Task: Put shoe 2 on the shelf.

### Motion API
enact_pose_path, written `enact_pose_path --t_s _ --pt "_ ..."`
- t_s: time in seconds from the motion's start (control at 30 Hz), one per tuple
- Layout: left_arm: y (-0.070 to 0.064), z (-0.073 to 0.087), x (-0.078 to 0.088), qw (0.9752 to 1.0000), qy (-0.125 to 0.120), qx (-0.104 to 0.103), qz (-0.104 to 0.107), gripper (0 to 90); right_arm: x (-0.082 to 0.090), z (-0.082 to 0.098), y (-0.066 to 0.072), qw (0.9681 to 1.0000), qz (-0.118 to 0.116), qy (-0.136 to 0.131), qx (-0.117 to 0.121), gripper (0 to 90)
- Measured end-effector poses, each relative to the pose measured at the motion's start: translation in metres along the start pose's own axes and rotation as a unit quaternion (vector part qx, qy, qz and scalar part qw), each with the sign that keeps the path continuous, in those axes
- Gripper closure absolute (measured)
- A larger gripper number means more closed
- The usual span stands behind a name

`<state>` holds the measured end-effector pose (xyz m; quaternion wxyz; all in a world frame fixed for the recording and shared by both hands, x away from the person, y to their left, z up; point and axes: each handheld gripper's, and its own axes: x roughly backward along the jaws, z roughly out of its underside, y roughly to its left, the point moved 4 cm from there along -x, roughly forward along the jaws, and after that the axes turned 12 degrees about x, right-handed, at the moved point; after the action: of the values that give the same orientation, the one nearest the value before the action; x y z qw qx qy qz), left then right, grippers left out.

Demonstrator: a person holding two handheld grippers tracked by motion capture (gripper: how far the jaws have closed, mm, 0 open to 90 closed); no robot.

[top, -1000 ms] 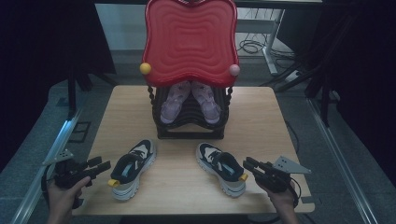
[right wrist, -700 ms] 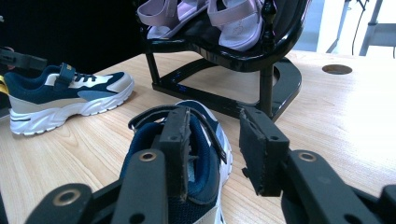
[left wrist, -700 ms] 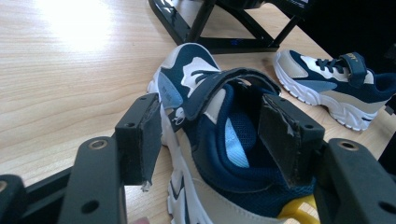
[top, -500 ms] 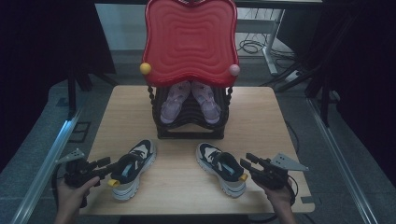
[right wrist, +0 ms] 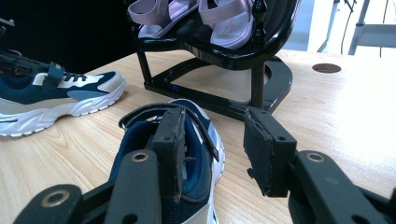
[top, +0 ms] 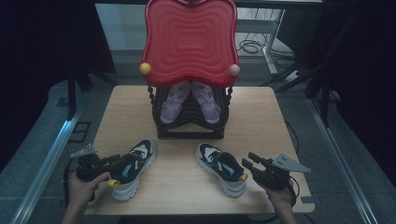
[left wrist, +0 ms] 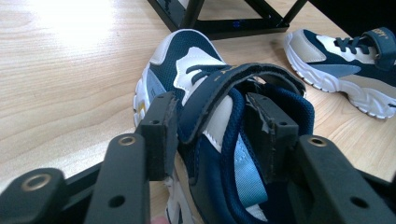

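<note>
left gripper (left wrist: 210, 135) closing, jaws astride left sneaker (top: 130, 168) collar and strap, right gripper (right wrist: 212, 149) part open, one jaw inside right sneaker (top: 219, 167), no clamp

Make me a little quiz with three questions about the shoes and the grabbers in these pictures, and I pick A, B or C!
1. Where are the purple sandals?
A. on the black rack
B. on the floor
C. in a hand

2. How many navy sneakers lie on the table?
A. one
B. two
C. four

3. What is between the jaws of the left gripper?
A. nothing
B. a sandal
C. the collar and strap of the left sneaker

Answers: 1 A, both sandals sit on the rack under the red tray. 2 B, the left sneaker and the right sneaker lie in front of the rack. 3 C, the jaws, which have just been closing, straddle that sneaker's opening in the left gripper view.
</note>
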<state>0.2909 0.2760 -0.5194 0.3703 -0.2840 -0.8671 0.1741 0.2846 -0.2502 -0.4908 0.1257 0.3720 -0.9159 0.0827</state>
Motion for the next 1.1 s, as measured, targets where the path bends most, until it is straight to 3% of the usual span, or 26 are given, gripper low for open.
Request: enact_pose_path --t_s 0.3,0.53,0.63,0.9,1.0,1.1 --pt "-0.001 0.0 -0.004 0.9994 0.009 -0.025 -0.021 61.9 -0.003 -0.001 0.0 1.0 -0.003 0.004 0.001 58.3" --pt "-0.001 0.001 -0.004 0.9992 0.012 -0.03 -0.024 64.5 -0.011 -0.006 0.0 0.999 -0.037 0.02 -0.018 50.5" --pt "-0.001 0.001 -0.004 0.9991 0.012 -0.031 -0.026 65.7 -0.023 -0.009 -0.002 0.9961 -0.067 0.052 -0.024 49.4" --pt "-0.002 0.001 -0.005 0.9988 0.013 -0.035 -0.032 65.7 -0.041 -0.018 -0.009 0.9908 -0.096 0.091 -0.029 50.0" --pt "-0.002 0.001 -0.005 0.9988 0.014 -0.034 -0.032 64.9 -0.051 -0.018 -0.007 0.9863 -0.11 0.122 -0.017 50.0" --pt "-0.002 0.001 -0.005 0.999 0.014 -0.032 -0.03 64.7 -0.058 -0.017 -0.004 0.9836 -0.117 0.137 -0.013 53.0"
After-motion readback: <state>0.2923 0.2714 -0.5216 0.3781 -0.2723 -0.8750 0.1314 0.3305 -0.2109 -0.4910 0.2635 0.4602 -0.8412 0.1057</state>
